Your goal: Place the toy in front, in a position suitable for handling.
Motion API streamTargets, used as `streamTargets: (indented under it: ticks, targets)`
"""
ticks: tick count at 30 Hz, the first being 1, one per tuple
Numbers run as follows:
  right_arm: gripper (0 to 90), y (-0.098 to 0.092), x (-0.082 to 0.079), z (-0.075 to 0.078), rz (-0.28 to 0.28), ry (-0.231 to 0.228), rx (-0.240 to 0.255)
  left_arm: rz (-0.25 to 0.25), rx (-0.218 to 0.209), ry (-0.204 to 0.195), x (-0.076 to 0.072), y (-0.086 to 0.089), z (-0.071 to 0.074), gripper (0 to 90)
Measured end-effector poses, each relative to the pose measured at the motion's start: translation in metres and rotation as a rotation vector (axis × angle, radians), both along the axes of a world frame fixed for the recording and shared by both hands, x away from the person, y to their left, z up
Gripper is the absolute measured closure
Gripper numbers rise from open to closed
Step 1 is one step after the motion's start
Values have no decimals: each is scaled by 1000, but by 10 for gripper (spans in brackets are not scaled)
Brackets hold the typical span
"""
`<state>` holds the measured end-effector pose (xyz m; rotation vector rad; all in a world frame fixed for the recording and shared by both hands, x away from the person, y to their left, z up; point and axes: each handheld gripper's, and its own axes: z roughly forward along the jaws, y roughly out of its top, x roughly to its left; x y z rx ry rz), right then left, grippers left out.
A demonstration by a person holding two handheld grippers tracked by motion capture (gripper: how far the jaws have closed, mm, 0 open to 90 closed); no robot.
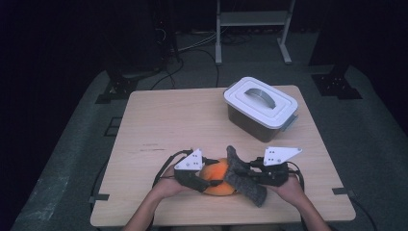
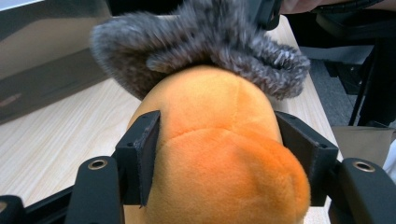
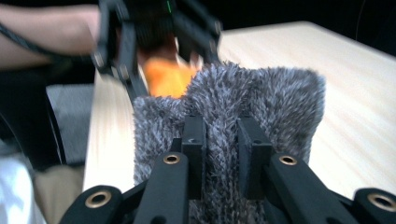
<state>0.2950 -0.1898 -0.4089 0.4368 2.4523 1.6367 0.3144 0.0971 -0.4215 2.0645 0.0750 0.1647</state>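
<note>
An orange plush toy (image 1: pixel 217 177) lies near the table's front edge. My left gripper (image 1: pixel 204 182) is shut on the orange plush toy (image 2: pixel 219 154), its pads pressed into both sides. A fuzzy grey sock (image 1: pixel 243 178) drapes over the toy's right end and trails toward the front edge. My right gripper (image 1: pixel 246 171) is shut on a fold of the grey sock (image 3: pixel 224 135), which bunches up between its jaws. In the left gripper view the grey sock (image 2: pixel 196 46) caps the toy's far end. In the right gripper view the toy (image 3: pixel 166 74) shows behind the sock, held by the blurred left gripper (image 3: pixel 154 44).
A white lidded bin (image 1: pixel 260 107) with a grey handle stands at the back right of the wooden table (image 1: pixel 168 125). A metal stand (image 1: pixel 252 29) and cables sit on the dark floor beyond the table.
</note>
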Motion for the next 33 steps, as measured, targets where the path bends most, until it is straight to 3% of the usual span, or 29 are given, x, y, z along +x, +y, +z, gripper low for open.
streamTargets:
  ticks: [2,8,15,19,21,23,24,27,29,30,33]
  targets:
    - [744,8,0,6,11,-13,28,-2,0,-2,0,-1,0,356]
    - [747,15,-1,1,25,-21,-15,-1,9,-1,-1,-2,1,342]
    - [750,7,-1,-5,20,-4,-31,32,12,38,0,-2,6,193]
    - [750,2,1,-6,13,12,-35,40,1,58,2,1,5,238]
    - [749,0,1,-7,15,17,-41,28,11,30,1,2,6,337]
    - [751,0,1,-3,15,15,-43,30,10,29,0,1,6,365]
    - [751,0,1,-3,15,15,-43,30,6,31,0,1,6,365]
    - [753,0,-1,9,11,-14,23,24,-11,31,-1,-2,5,377]
    - [753,3,-3,11,17,-20,20,20,-11,26,-1,-3,5,377]
    - [752,9,-4,10,27,-37,-16,19,-11,21,-2,-4,5,375]
    - [754,8,-2,4,30,-22,-21,22,4,12,-2,-4,6,349]
